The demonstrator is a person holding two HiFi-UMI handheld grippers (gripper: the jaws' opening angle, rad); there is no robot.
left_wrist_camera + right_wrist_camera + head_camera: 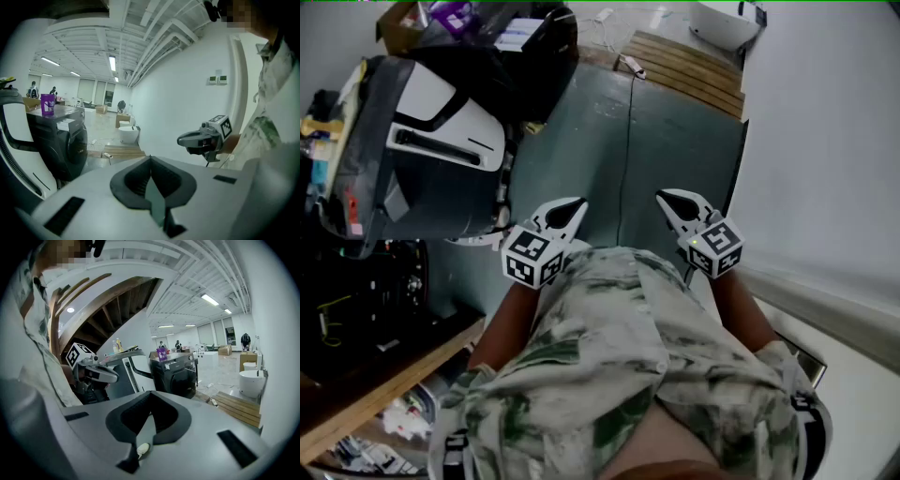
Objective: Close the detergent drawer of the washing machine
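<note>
The head view looks down on the person's patterned shirt and both forearms. The left tool [571,210] and right tool [671,201] are held side by side over a green floor [609,150], both aimed away from the body. Neither touches anything.

Each gripper view shows its own jaws brought together at the tips with nothing between them. Each also catches the other tool from the side, which the head view cannot.

A black washing machine [178,376] stands well apart from both tools, next to a grey-and-white machine [431,159]. Only the gripper views show its front. A pale tray juts from the upper corner there and looks to be the detergent drawer [169,358], pulled out. Its long axis lies level, running straight out of the front panel toward the open floor. A purple container [47,104] sits on top of the machine.

The right gripper view alone shows the brown underside of a staircase [117,305]. A wooden pallet [123,151] lies on the floor past the machines.
</note>
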